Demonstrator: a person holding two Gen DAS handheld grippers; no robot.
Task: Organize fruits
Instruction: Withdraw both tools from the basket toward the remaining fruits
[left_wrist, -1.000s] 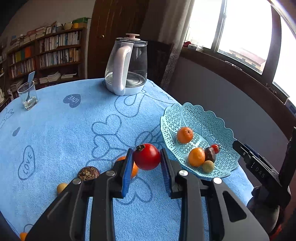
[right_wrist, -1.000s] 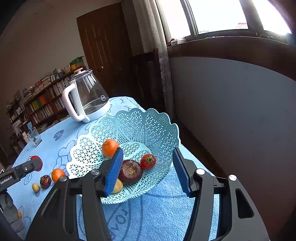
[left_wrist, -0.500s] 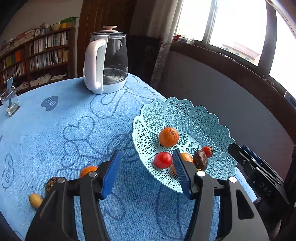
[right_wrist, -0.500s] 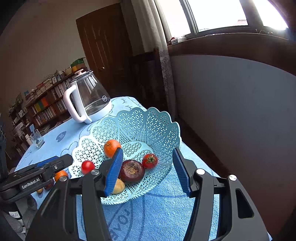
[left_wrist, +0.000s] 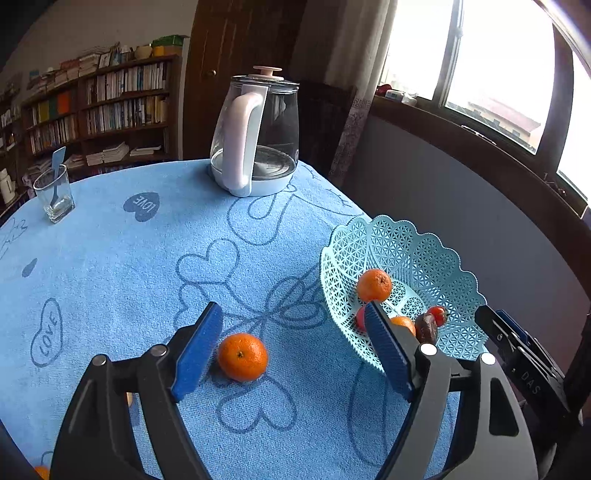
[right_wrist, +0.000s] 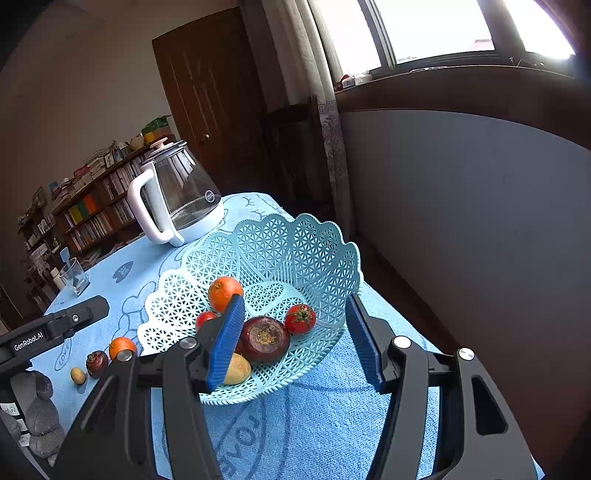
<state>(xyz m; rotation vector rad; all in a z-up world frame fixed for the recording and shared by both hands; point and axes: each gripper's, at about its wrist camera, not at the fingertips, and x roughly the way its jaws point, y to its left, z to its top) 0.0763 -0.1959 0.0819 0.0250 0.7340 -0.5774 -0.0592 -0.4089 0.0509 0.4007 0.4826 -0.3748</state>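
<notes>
A: Left wrist view first. We see the left gripper (left_wrist: 291, 350) with its blue-padded jaws opening wide, and nothing is pressed between them. A round orange mandarin (left_wrist: 242, 356) lies on the light blue towel tablecloth (left_wrist: 122, 266) just beside the left pad (left_wrist: 197, 352), not touching as far as we can tell.

B: And the pale turquoise lattice plastic basket (left_wrist: 417, 251)?

A: It stands at the right edge of the table. Inside we count an orange mandarin (right_wrist: 224, 293), a small red tomato (right_wrist: 300, 318) with green stem, a second red fruit (right_wrist: 205, 318) partly hidden behind the pad, a dark purple round fruit (right_wrist: 264, 339) and a small yellowish fruit (right_wrist: 237, 368).

B: What about our right gripper (right_wrist: 295, 341)?

A: Its jaws are opening slowly, about half wide. They hover in front of the basket and hold nothing; the dark fruit only appears between them.

B: So how much is done?

A: We judge more than half. Several fruits are in the basket already. On the cloth, the right wrist view shows three pieces left: the mandarin, a dark wrinkled fruit (right_wrist: 96, 363) and a small yellow one (right_wrist: 78, 375). An orange bit at the bottom corner of the left view may be another, we cannot tell.

B: Then the mandarin is probably next for the left gripper.
</notes>
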